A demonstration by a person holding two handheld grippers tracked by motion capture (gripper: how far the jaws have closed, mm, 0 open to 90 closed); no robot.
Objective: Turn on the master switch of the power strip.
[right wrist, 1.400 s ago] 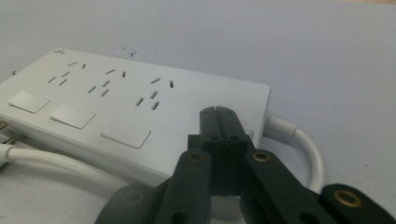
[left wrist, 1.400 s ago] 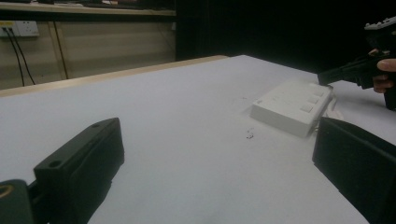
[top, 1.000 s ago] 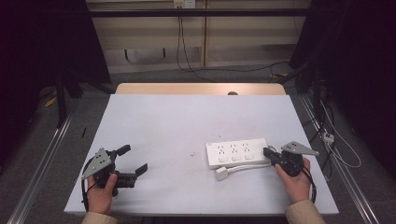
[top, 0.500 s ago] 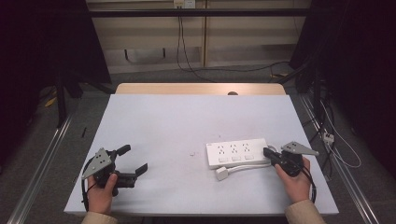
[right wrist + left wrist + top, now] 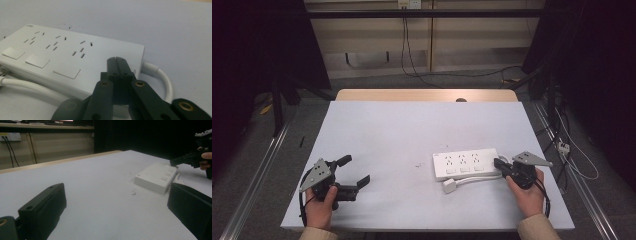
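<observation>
A white power strip (image 5: 464,164) with three sockets and three switches lies on the right half of the white table (image 5: 412,130). Its white cable (image 5: 472,179) curls along the near side and ends in a plug (image 5: 449,186). My right gripper (image 5: 498,163) is shut with nothing between its jaws, its tips at the strip's right end. In the right gripper view the closed tips (image 5: 117,61) sit over the strip (image 5: 62,50) near where the cable (image 5: 162,77) leaves it. My left gripper (image 5: 354,170) rests open at the table's near left, far from the strip (image 5: 156,177).
A wooden strip (image 5: 427,95) borders the table's far edge. Beyond it cables hang from wall sockets (image 5: 408,4) and trail across the floor. Metal rails (image 5: 257,175) run along both sides of the table. A small speck (image 5: 133,193) lies on the table surface.
</observation>
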